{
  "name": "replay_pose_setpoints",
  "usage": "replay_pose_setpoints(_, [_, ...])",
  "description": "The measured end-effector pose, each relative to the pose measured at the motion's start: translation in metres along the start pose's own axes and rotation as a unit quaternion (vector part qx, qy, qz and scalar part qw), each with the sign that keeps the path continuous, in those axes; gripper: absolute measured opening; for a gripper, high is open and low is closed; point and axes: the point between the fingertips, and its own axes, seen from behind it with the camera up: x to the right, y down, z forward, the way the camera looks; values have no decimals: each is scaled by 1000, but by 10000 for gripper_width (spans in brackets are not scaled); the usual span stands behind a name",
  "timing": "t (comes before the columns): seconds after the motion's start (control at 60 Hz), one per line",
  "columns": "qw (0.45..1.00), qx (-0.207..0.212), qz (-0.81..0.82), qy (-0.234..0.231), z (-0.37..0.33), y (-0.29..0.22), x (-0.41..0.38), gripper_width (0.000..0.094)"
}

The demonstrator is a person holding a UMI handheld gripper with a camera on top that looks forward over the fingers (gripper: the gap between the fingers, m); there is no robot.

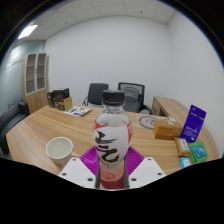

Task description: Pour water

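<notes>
A clear plastic bottle (112, 135) with a black cap, a white-and-red label and reddish liquid in its lower part stands upright between my fingers, held above the wooden table (40, 130). My gripper (112, 170) is shut on the bottle's lower body, with the purple pads (90, 160) pressed against both sides. A white paper cup (59, 152) stands on the table to the left of the bottle, just ahead of the left finger. It looks empty.
A blue box (194, 124), teal packets (197, 152) and a round plate (149, 121) lie at the table's right side. Papers (78, 111) lie at the far end. Office chairs (131, 96) and a wooden cabinet (38, 82) stand beyond the table.
</notes>
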Motion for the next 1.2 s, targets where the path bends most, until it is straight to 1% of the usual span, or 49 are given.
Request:
replay_pose_setpoints(0.15, [1000,-15,0,5,9,34,7,319])
replay_pose_setpoints(0.167, [1000,-4,2,4,9,30,7,318])
replay_pose_setpoints(0.233, [1000,4,9,7,8,30,10,321])
replay_pose_setpoints(0.317, [1000,8,27,12,6,31,13,378])
replay_pose_setpoints(0.4, [1000,4,26,16,6,33,13,484])
replay_pose_setpoints(0.433, [999,-8,27,19,5,38,13,529])
replay_pose_setpoints(0.45, [999,-17,29,17,4,42,13,573])
replay_pose_setpoints(0.483, [999,-33,33,16,3,47,10,706])
replay_pose_setpoints(0.517, [998,-40,35,15,0,47,8,843])
replay_pose_setpoints(0.533, [998,-42,36,15,-3,46,7,873])
replay_pose_setpoints(0.583, [998,-46,37,26,-13,44,10,846])
replay_pose_setpoints(0.633, [997,-50,36,37,-25,42,10,862])
replay_pose_setpoints(0.717, [996,-53,27,59,-53,30,8,861])
replay_pose_setpoints(0.85, [993,-64,30,95,-115,9,-11,859])
replay_pose_setpoints(0.9, [992,-61,34,106,-139,1,-22,862])
replay_pose_setpoints(1.05, [990,-54,21,129,-198,-16,-57,856])
replay_pose_setpoints(1.2, [989,-48,26,139,-236,-25,-84,853])
